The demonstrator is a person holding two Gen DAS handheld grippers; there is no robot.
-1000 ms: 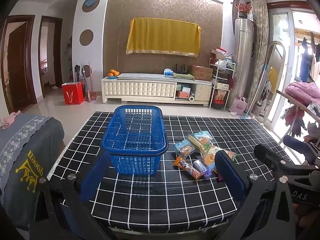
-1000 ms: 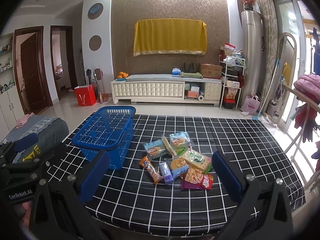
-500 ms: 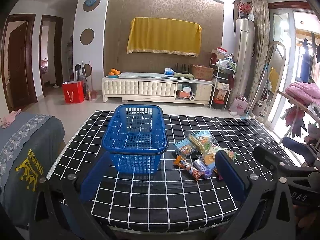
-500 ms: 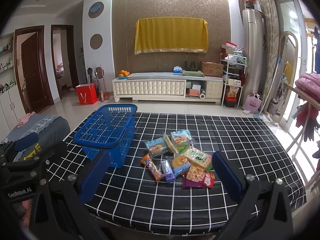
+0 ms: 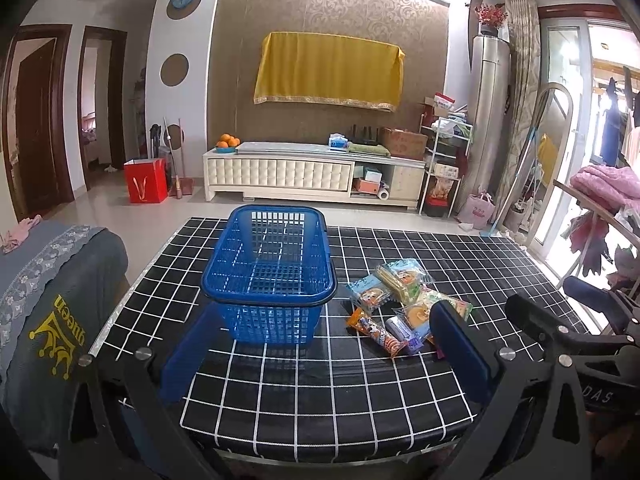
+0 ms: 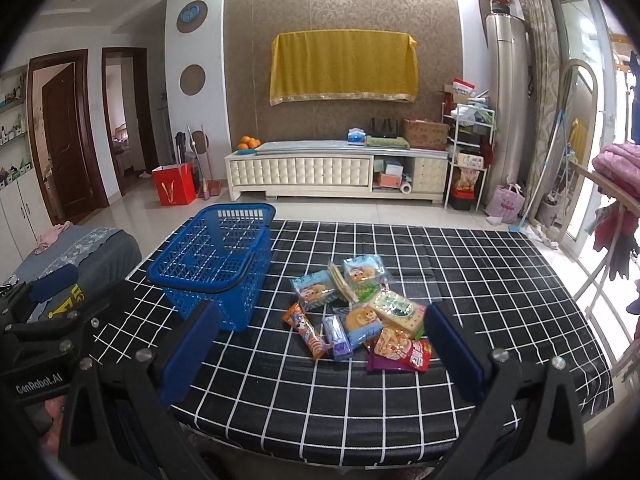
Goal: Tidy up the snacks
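Note:
An empty blue plastic basket (image 5: 269, 276) stands on the black grid-patterned table (image 5: 320, 384); it also shows in the right wrist view (image 6: 216, 264). A pile of several snack packets (image 6: 360, 312) lies to its right, seen too in the left wrist view (image 5: 400, 308). An orange snack stick (image 6: 306, 330) lies at the pile's near left, a red packet (image 6: 404, 354) at its near right. My left gripper (image 5: 324, 356) is open and empty in front of the basket. My right gripper (image 6: 320, 356) is open and empty in front of the pile.
A grey covered seat (image 5: 44, 300) stands left of the table. A white TV cabinet (image 5: 312, 178) and a red bag (image 5: 146, 180) stand on the floor beyond. A clothes rack with pink bedding (image 5: 608, 184) is at the right.
Both grippers have moved slightly forward toward the table; the basket and snacks look a little nearer. Nothing on the table has moved.

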